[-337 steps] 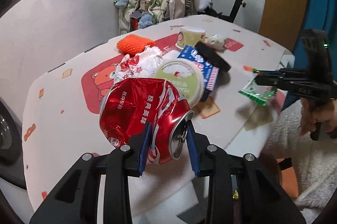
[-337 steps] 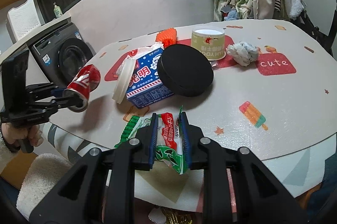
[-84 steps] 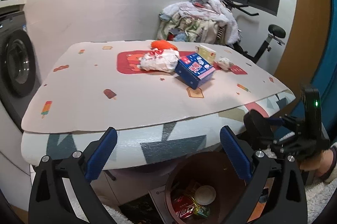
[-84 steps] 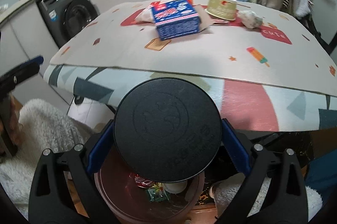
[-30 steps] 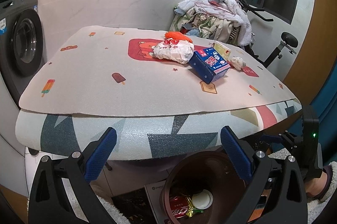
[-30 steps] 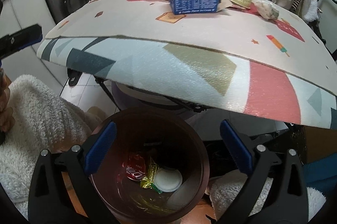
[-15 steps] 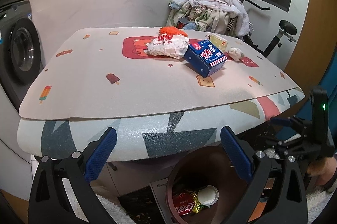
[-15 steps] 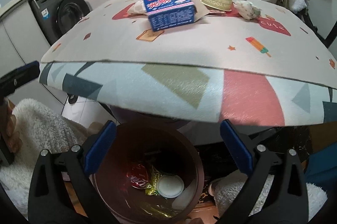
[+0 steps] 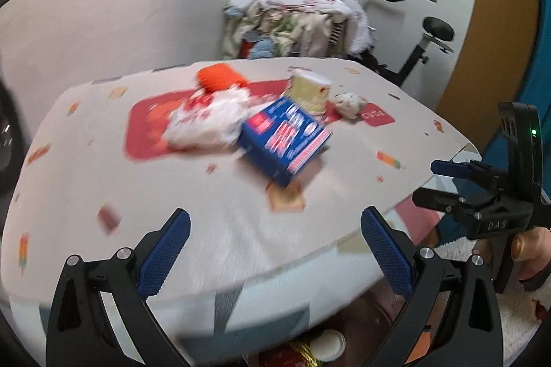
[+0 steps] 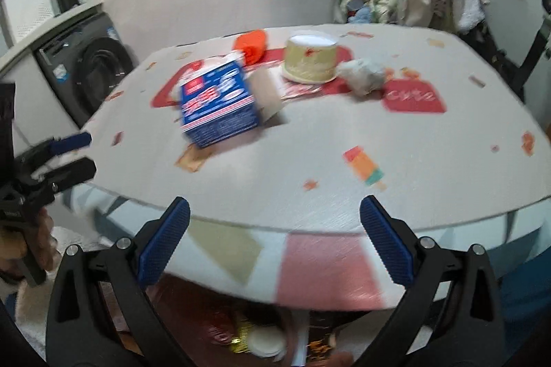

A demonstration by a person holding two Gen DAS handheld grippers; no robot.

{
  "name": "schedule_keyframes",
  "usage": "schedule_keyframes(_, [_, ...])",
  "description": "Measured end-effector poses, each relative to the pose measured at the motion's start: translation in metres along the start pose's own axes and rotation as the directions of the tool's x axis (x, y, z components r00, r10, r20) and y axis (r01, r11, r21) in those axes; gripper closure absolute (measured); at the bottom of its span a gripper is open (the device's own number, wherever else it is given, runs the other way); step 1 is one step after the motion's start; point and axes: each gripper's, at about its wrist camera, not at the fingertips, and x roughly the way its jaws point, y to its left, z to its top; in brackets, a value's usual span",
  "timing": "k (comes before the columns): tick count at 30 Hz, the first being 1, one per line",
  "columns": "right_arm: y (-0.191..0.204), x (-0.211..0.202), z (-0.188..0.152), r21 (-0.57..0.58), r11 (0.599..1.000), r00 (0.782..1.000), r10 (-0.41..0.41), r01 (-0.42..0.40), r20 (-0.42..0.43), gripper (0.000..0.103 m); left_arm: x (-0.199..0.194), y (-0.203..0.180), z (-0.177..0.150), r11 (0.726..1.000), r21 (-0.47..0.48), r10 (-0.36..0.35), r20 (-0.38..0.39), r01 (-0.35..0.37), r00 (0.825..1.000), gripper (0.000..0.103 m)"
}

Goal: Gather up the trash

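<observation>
1. Left gripper [image 9: 275, 250]: jaws wide apart, nothing between them. It sits at the near edge of the table [image 9: 213, 194], looking across the top.
2. Right gripper [image 10: 273, 243]: jaws also wide apart and empty, at the near edge of the same table further along.
3. Blue carton [image 9: 284, 139]: on the table ahead of the left jaws, slightly right of their centre line. In the right view it lies ahead and left of the gap.
4. White bag [image 9: 206, 122] with red print: touching the carton's left side, ahead of the left jaws.
5. Orange lump [image 9: 220, 79]: behind the bag, further off.
6. Paper cup [image 10: 311, 62]: beyond the carton, straight ahead of the right jaws, upright.
7. Crumpled wad [image 10: 361, 75]: just right of the cup.
8. Bin: only a blurred part shows under the table edge, below both sets of jaws; a white lid [image 10: 267, 344] and red and gold scraps lie in it.
9. A hand [image 9: 530, 250] holds the right gripper's handle, right of the left jaws.
10. Both views are motion-blurred; print on the carton is unreadable.
</observation>
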Motion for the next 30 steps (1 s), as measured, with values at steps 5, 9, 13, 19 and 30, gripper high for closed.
schedule_keyframes(5, [-0.021, 0.004, 0.008, 0.001, 1.0, 1.0, -0.009, 0.009, -0.014, 0.006, 0.046, -0.017, 0.037, 0.963, 0.268, -0.018, -0.015, 0.021, 1.0, 0.006])
schedule_keyframes(9, [-0.038, 0.008, 0.012, 0.024, 0.999, 1.0, -0.021, 0.021, -0.015, 0.006, 0.089, -0.026, 0.047, 0.893, 0.45, 0.031, -0.078, 0.008, 0.996, 0.006])
schedule_keyframes(13, [-0.05, 0.013, 0.015, 0.048, 0.999, 1.0, -0.025, 0.025, -0.014, 0.006, 0.121, -0.019, 0.06, 0.879, 0.477, 0.056, -0.098, -0.003, 0.994, 0.006])
schedule_keyframes(19, [-0.06, 0.023, 0.02, 0.058, 0.998, 0.999, -0.027, 0.029, -0.026, 0.006, 0.14, -0.022, 0.066, 0.857, 0.508, -0.013, -0.147, 0.087, 0.989, 0.006])
schedule_keyframes(30, [-0.059, 0.031, 0.035, 0.042, 0.999, 0.999, -0.026, 0.027, -0.019, 0.006, 0.147, -0.021, 0.064, 0.872, 0.45, -0.093, -0.232, 0.192, 0.968, 0.006])
